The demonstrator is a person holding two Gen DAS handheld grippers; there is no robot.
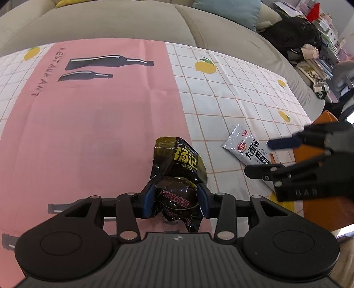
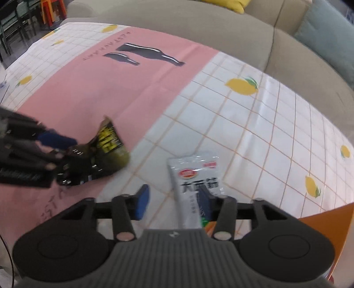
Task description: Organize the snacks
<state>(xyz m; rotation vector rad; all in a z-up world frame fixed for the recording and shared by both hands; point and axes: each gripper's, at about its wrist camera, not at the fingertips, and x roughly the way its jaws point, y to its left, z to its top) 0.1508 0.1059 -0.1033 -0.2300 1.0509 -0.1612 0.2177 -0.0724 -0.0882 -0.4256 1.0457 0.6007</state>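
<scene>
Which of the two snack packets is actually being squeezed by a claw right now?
The dark egg packet, clamped in the left gripper. The silver-white packet lies flat on the tablecloth between the right gripper's open fingers.

Beige sofa [image 1: 110, 24] behind table; teal cushion [image 1: 230, 11]; cluttered shelves [image 1: 327, 44] at right.

Dark snack packet [image 1: 177, 175]: glossy plastic film, crinkled, throwing bright highlights at centre frame. Silver-white snack sachet [image 2: 192, 183]: smooth, shiny foil-like film, lying flat at lower centre. Tablecloth [image 1: 88, 124]: smooth sheet showing fold creases, looking faintly sheeny on the white checked part at right. Sofa [image 1: 110, 26]: matt beige cloth, soft-looking, filling the upper frame. Left gripper [image 1: 176, 199]: matt black plastic, ribbed housing, blue pads [image 1: 148, 198] looking rubbery, silvery metal pins. Orange box [image 1: 318, 188]: smooth, matt, at lower right.
</scene>
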